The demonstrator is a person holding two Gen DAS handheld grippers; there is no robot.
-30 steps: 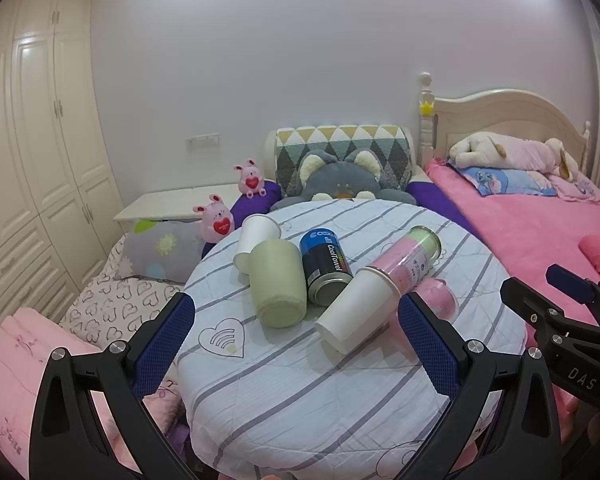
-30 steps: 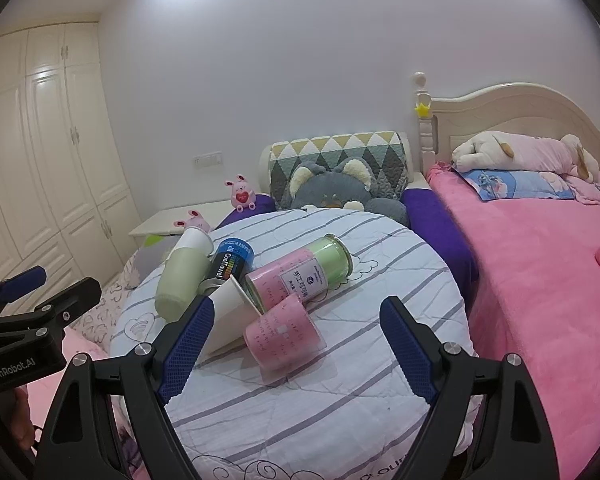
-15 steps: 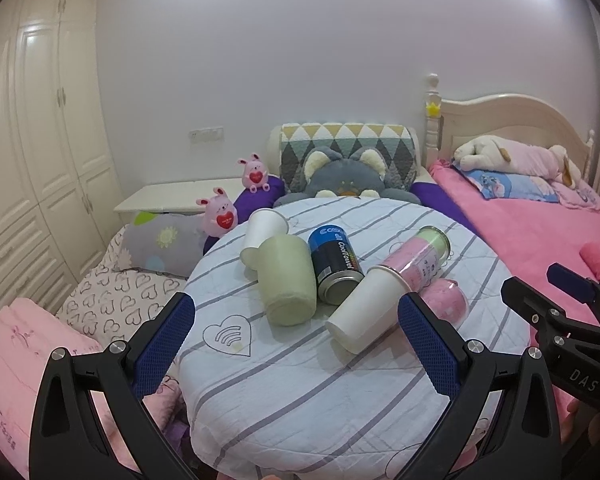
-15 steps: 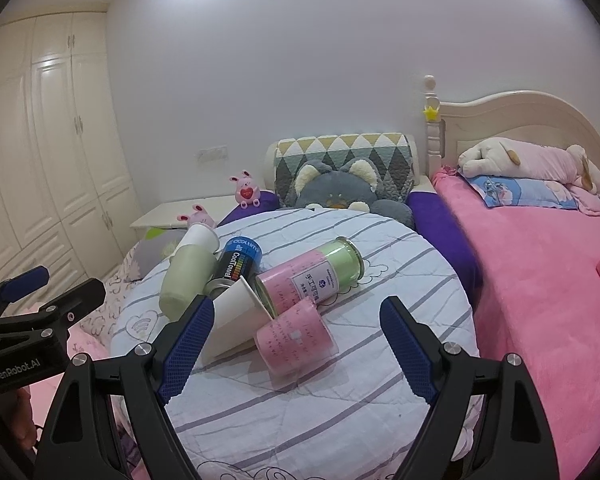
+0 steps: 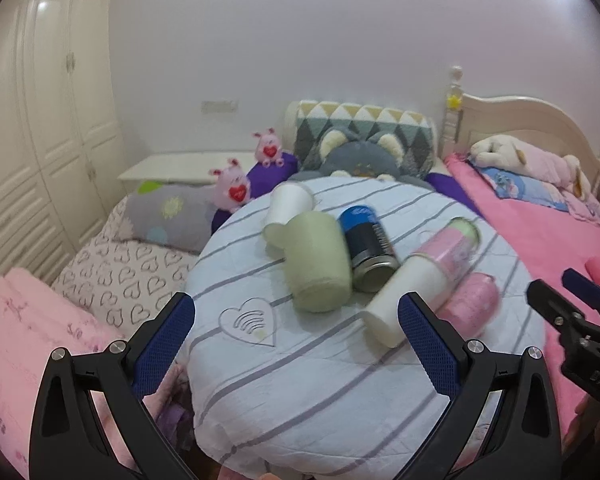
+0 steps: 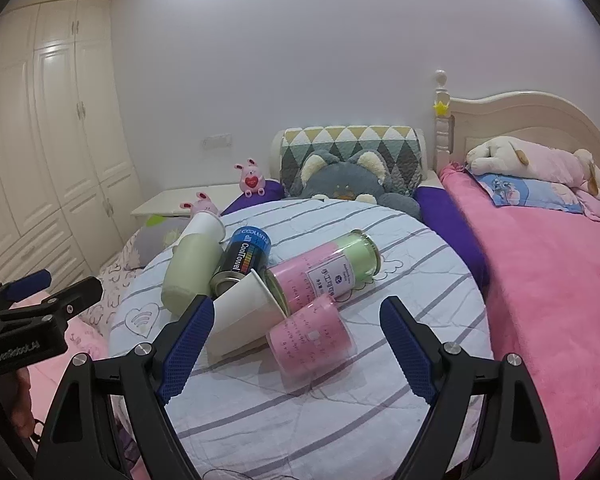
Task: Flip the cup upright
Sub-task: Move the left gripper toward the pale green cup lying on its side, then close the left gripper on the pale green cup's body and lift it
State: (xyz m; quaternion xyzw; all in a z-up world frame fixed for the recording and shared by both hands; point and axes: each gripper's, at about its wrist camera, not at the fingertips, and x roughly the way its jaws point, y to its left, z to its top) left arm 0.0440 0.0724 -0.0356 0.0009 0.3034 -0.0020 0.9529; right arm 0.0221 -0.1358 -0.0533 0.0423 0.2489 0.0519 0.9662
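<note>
We hold both tools short of the round worktop (image 6: 420, 248), with nothing gripped: the left gripper (image 5: 296, 332) has its fingers (image 5: 168, 336) spread wide, and the right gripper (image 6: 296, 344) is just as wide open. Using the blue can (image 6: 242, 258) as our landmark, a heap of toppled things lies around it. The green cup (image 6: 190, 270) lies on its side touching the can's left, with a white paper cup (image 5: 290, 204) just behind it. A second white paper cup (image 6: 246, 312) lies in front of the can, its mouth against the pink and green tin (image 6: 324, 276) to the can's right. The pink cup (image 6: 312, 338) lies on its side in front of that tin, nearest the right gripper. We judge the step in hand to be the approach, and the pink cup looks like the easiest first pick, though which cup is meant we cannot tell. To do it well, we would bring the right fingers down around the cup's middle, across its width, close gently since thin plastic may buckle, then lift clear of the tin before rotating the mouth upward. The soft striped cloth may let a cup wobble, so we should set it down flat on an open patch, away from the heap.
</note>
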